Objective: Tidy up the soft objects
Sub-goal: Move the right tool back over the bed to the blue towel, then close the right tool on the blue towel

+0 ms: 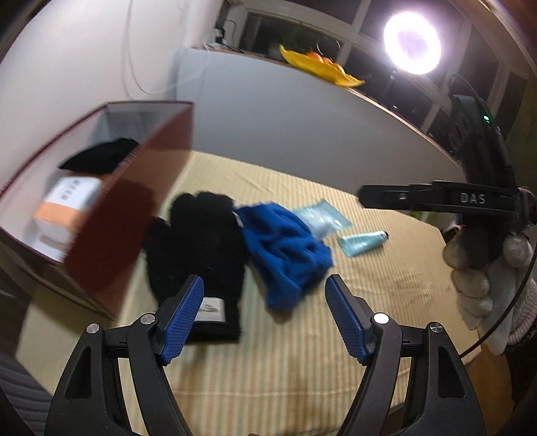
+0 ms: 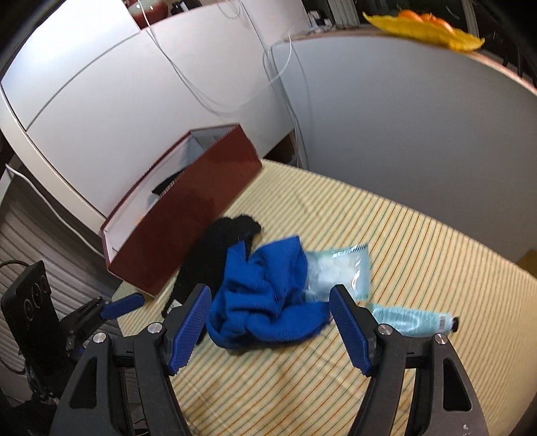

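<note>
Blue cloth (image 2: 265,298) beside black glove (image 2: 214,255)

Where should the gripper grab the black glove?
Probably at the cuff of the black glove, coming from above. It lies flat on the striped cloth, cuff nearest the open left gripper; its fingers sit by the red box and blue hat.

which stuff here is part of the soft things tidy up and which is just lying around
Part of the job: black glove, blue knit cloth, red box with a black soft item already inside.

Just lying about: clear packet, pale blue tube, yellow cloth on the ledge, ring light.
</note>
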`<state>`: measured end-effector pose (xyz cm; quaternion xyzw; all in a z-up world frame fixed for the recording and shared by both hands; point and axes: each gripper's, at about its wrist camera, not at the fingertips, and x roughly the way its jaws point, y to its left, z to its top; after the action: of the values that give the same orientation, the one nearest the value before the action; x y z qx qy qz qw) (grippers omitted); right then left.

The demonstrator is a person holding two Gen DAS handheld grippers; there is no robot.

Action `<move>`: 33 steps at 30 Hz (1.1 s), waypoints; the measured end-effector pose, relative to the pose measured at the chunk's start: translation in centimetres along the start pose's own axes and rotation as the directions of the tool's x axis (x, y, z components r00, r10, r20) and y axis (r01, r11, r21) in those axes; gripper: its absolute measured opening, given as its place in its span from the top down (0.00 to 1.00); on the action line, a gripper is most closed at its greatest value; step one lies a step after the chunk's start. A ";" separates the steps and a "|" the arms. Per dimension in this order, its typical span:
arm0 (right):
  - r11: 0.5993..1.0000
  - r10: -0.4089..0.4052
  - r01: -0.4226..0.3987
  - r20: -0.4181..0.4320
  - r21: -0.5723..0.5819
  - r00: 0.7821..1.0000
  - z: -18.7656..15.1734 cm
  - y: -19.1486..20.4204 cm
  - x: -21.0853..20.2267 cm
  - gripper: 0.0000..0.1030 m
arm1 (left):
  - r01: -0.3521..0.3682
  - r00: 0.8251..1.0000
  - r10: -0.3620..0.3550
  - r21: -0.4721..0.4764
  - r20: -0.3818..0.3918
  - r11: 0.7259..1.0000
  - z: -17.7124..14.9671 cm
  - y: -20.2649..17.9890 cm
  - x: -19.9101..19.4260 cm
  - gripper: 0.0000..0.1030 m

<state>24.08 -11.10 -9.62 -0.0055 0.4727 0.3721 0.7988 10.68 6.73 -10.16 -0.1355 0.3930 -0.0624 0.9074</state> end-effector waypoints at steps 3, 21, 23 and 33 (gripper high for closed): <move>1.000 0.021 -0.021 -0.033 0.002 0.999 -0.7 -0.1 1.6 0.33 | 0.005 1.000 -0.005 0.005 -0.027 1.000 -0.3 -0.9 1.5 0.27; 0.993 0.098 -0.089 -0.135 0.072 0.986 -1.6 -0.5 8.4 0.35 | 0.048 0.989 -0.053 -0.040 -0.136 0.998 0.0 -1.2 7.4 0.34; 0.993 0.105 -0.095 -0.144 0.077 0.984 -1.7 -0.5 8.8 0.45 | 0.055 0.989 -0.061 -0.048 -0.138 0.997 0.1 -1.2 7.6 0.41; 0.988 0.134 -0.118 -0.179 0.097 0.975 -2.7 -0.3 9.1 0.73 | 0.095 0.982 -0.101 -0.047 -0.160 0.994 0.2 -2.1 8.9 0.72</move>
<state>24.75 -6.98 -18.12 0.0240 0.5599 0.3993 0.7256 16.91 2.84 -15.65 -0.1667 0.4596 -0.1101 0.8654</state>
